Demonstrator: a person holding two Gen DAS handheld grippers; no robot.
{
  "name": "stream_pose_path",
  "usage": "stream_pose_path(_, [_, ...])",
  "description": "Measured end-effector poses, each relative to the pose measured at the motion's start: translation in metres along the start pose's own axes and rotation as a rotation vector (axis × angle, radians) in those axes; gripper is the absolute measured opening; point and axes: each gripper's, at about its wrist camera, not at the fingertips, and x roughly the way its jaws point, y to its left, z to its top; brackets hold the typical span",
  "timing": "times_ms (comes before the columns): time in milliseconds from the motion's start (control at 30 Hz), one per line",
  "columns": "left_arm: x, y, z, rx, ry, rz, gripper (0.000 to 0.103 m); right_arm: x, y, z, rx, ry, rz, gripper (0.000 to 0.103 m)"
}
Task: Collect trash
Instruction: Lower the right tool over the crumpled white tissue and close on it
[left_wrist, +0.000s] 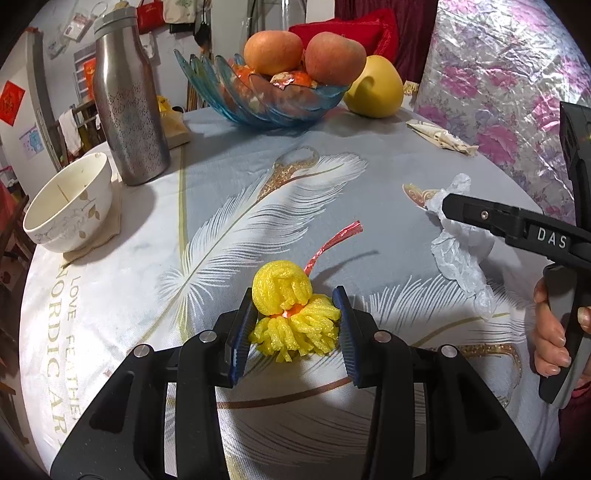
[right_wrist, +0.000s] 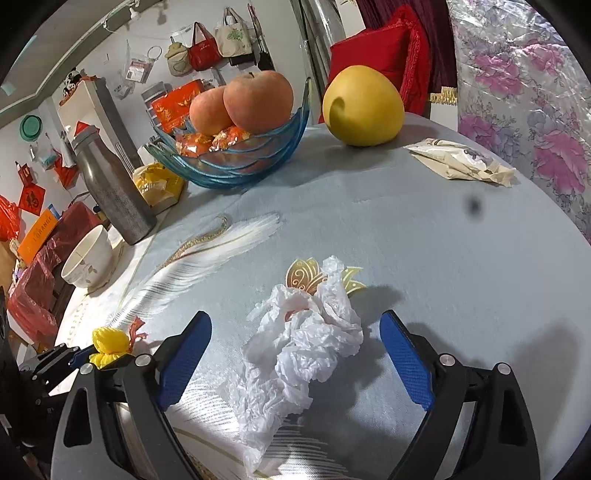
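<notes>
Between the blue ribbed pads of my left gripper (left_wrist: 295, 321) sits a yellow foam fruit net (left_wrist: 293, 314), spongy and looped like a bunched tassel, with a bit of orange showing at its middle. The jaws stand partly open around it: the left pad touches the foam, while the right pad is just beside it, and I cannot tell whether it presses. A twisted strip of shiny red foil (left_wrist: 334, 242) trails out from behind the net across the tablecloth (left_wrist: 221, 184), a smooth pale-blue cloth printed with white feathers.

My right gripper (right_wrist: 295, 354) is spread wide, its textured blue pads well apart on either side of a crumpled white plastic bag (right_wrist: 299, 350), thin, wrinkled and half see-through, lying on the cloth. The pads do not touch it. From the left camera my right hand (left_wrist: 554, 325) shows wrapped around the black handle, the tool reaching in low over the bag.

Farther back stand a scalloped blue glass bowl (left_wrist: 258, 103) holding two apples (left_wrist: 273, 51), a smooth yellow pomelo (right_wrist: 364, 105), a brushed-metal flask (left_wrist: 127, 99), a white ceramic bowl (left_wrist: 70, 206) and a flat cream wrapper (right_wrist: 458, 160).
</notes>
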Motion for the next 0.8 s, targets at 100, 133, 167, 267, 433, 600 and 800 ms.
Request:
stream_pose_path(100, [0.001, 0.001, 0.0, -0.004, 0.006, 0.002, 0.043, 0.004, 0.005, -0.003, -0.027, 0.016, -0.014, 0.091])
stream_pose_path(133, [0.001, 0.001, -0.001, -0.005, 0.007, 0.003, 0.043, 0.004, 0.006, -0.003, -0.037, 0.019, -0.019, 0.091])
stream_pose_path(167, [0.001, 0.001, -0.001, -0.005, 0.01, 0.004, 0.043, 0.005, 0.009, -0.004, -0.05, 0.021, -0.024, 0.091])
stream_pose_path(267, [0.002, 0.002, -0.001, -0.007, 0.014, 0.004, 0.043, 0.006, 0.009, -0.005, -0.057, 0.033, -0.022, 0.092])
stream_pose_path(433, [0.002, 0.003, -0.001, -0.01, 0.017, 0.004, 0.044, 0.009, 0.005, -0.004, -0.038, 0.051, -0.024, 0.092])
stream_pose_path(600, [0.004, 0.003, 0.0, -0.01, 0.021, 0.004, 0.044, 0.011, 0.005, -0.004, -0.043, 0.061, -0.026, 0.092])
stream_pose_path(800, [0.006, 0.003, 0.0, -0.003, 0.027, 0.001, 0.046, 0.013, 0.006, -0.003, -0.043, 0.07, -0.026, 0.091])
